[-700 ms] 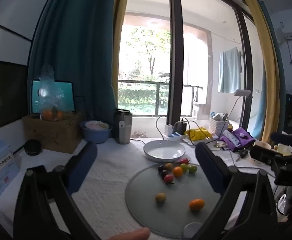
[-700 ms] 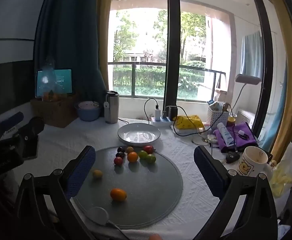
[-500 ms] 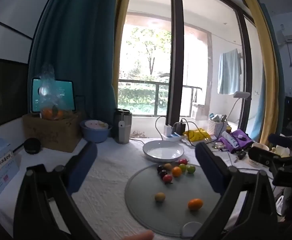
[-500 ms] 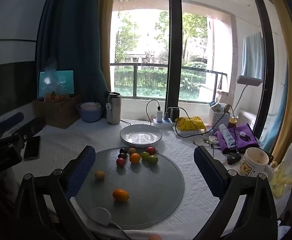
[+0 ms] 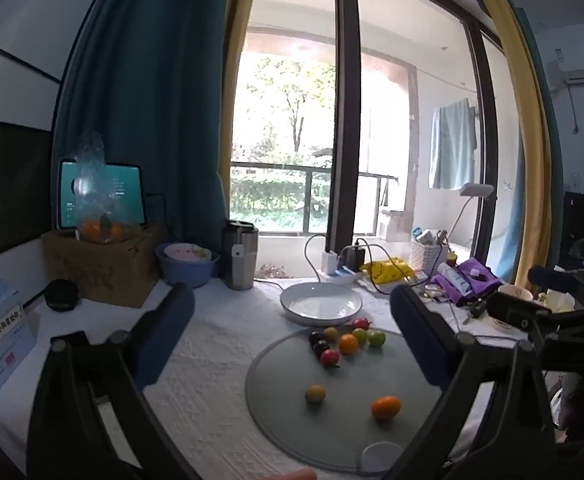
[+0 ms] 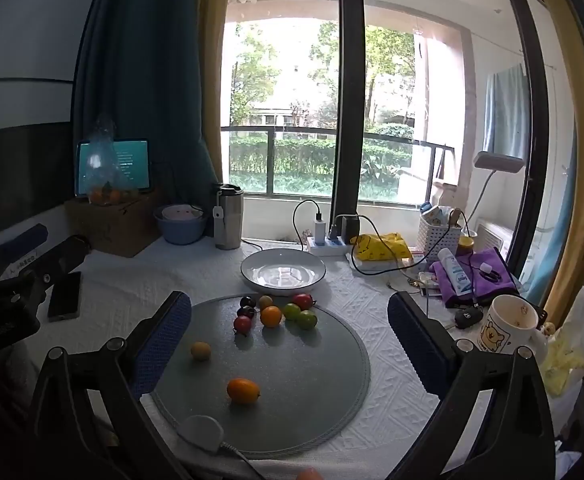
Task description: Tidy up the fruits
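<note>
Both tools hang wide open, holding nothing, above the near edge of the tabletop point(image 6: 123, 284). On the round grey mat point(image 6: 332, 380), the orange kumquat point(image 6: 243, 390) lies nearest, at about 6 o'clock, between the right tool point(image 6: 289, 344) fingers. The yellow fruit point(image 6: 200, 350) sits at 9 o'clock, and a cluster of small fruits point(image 6: 275, 314) at 12 o'clock. Beyond it, just off the mat, stands the empty white plate point(image 6: 283, 271). Since a moment ago the left tool point(image 5: 292, 336) view has crept slightly nearer; the fruits lie unmoved. A white disc point(image 6: 200, 432) at the mat's near rim is hard to identify.
</note>
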{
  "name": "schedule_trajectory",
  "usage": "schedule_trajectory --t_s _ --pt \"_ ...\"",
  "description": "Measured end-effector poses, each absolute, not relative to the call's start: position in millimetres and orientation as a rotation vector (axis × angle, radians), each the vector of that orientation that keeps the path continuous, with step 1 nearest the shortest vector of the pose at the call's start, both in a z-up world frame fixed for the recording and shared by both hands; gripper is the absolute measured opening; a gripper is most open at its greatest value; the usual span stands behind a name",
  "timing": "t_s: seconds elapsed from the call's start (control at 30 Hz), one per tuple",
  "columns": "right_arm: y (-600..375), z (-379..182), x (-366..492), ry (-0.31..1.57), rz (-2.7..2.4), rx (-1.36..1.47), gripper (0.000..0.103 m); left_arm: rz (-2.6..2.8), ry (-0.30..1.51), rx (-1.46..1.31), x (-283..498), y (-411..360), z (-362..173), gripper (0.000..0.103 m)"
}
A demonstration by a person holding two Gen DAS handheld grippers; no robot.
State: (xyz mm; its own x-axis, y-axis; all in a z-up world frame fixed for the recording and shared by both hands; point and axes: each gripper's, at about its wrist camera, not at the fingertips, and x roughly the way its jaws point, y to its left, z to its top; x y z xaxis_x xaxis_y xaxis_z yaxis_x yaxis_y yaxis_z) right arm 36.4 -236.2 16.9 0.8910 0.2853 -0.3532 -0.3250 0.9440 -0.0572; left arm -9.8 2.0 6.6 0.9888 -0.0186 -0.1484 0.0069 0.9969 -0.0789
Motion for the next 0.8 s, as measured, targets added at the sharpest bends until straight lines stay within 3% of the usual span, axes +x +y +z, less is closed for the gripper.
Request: schedule_trajectory --t_s 0.8 --pt "-236.1 14.7 40.6 0.36 0.32 -0.115 0.101 -0.039 0.144 -0.075 -4.6 -1.5 15.2 0.099"
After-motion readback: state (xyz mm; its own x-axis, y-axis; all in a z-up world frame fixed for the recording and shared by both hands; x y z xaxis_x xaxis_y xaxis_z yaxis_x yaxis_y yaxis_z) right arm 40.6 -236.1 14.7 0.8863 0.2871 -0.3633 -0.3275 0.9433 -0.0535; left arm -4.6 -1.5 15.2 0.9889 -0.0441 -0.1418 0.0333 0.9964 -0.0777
